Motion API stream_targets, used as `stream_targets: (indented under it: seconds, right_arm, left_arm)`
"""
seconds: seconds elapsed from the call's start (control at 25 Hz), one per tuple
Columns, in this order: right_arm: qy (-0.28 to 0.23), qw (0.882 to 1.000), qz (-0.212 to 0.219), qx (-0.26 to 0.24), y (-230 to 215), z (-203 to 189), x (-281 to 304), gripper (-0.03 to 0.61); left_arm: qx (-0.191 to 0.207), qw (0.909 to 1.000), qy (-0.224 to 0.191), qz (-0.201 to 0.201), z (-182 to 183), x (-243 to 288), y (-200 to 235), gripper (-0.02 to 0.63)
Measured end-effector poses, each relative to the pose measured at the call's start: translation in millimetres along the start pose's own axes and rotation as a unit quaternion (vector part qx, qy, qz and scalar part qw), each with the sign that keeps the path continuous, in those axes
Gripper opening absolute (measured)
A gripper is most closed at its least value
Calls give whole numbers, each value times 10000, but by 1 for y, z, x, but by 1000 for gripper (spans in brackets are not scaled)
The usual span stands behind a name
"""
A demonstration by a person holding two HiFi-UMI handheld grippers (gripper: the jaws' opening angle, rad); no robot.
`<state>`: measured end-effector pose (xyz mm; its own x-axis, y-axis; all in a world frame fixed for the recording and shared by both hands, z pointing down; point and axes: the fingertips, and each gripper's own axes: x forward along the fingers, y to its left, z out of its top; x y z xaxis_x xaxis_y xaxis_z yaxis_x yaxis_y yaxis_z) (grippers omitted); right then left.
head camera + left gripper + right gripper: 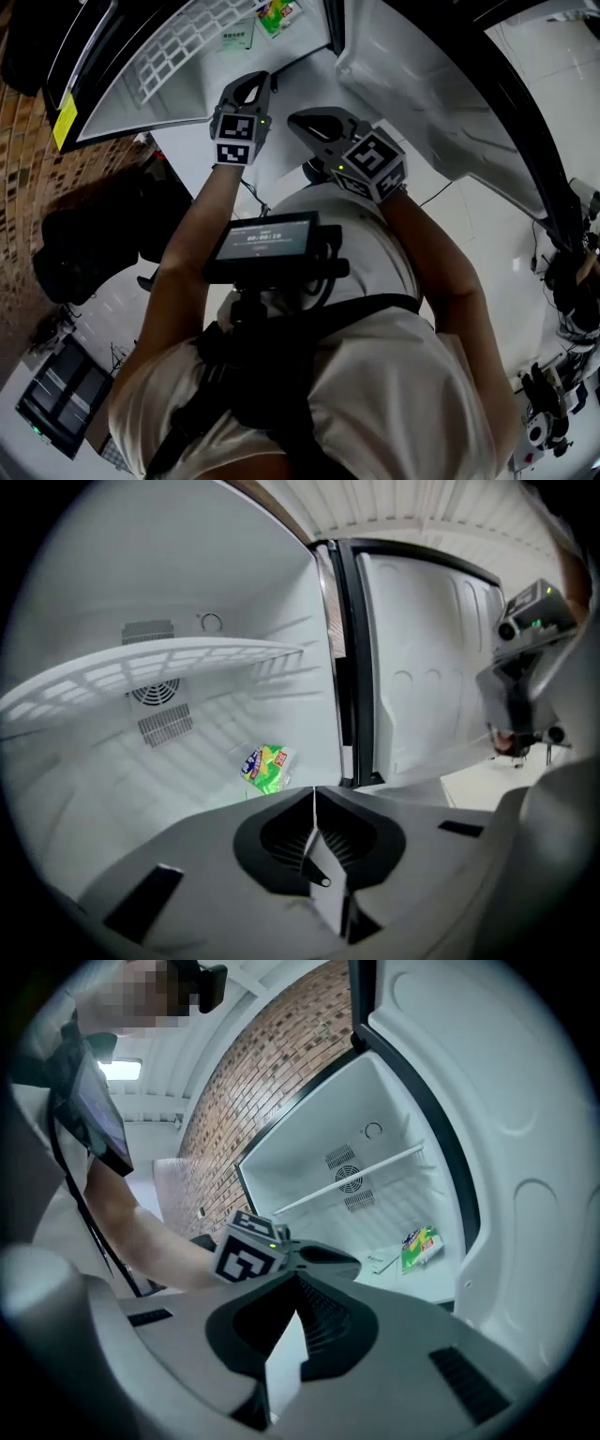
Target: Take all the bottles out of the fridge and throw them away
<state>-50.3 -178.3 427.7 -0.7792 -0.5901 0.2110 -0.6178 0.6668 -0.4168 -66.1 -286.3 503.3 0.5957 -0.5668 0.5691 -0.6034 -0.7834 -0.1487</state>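
Now, left gripper (314, 801): its two grey jaws are pressing together, holding nothing.
Right gripper (298, 1279): its grey jaws are sitting together too, gripping nothing, just right of the left gripper.
White open fridge (84, 789): it is standing straight ahead of both grippers, its white moulded door (422, 667) hanging wide open to their right.
White wire shelf (159, 663): it is spanning the cabinet above the left gripper.
Green-and-yellow packet (267, 768): it is lying on the fridge floor just beyond the left gripper.

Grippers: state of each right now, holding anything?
Left gripper: closed, holding nothing.
Right gripper: closed, holding nothing.
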Motion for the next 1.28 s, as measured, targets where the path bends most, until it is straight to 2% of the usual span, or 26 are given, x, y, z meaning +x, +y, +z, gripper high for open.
stream_targets:
  seconds: [0.12,0.36,0.6,0.88,1.04,1.16,1.2,1.24,1.28]
  right_arm:
    - [37,10000,-43,57,-5,-8,-4,5]
    - [45,9993,-318,201,-24,-14,-17,5]
    - [13,9987,-401,323,-33,-20,-15,6]
    - [15,9981,-508,360,-47,-26,-27,6]
    - [104,9967,-636,484,-49,-31,-36,6]
    - [96,9957,-774,499,-53,-30,-39,6]
    - [90,9953,-815,510,-54,-29,-40,6]
    - [82,9951,-843,517,-54,-29,-41,6]
    - [71,9949,-860,523,-55,-29,-42,6]
  left_arm:
    - [557,9982,218,-3,0,32,2,21]
    - [1060,9930,520,39,4,76,11,75]
    - [1991,9764,784,281,3,112,24,176]
    - [2206,9689,1028,445,15,161,37,176]
    - [2477,9589,1263,562,-1,178,45,176]
    - [2432,9581,1389,595,-9,182,50,176]
    - [2393,9588,1391,646,-9,181,52,132]
    - [2344,9600,1356,713,-7,179,56,19]
    - [2283,9619,1288,775,-5,176,59,8]
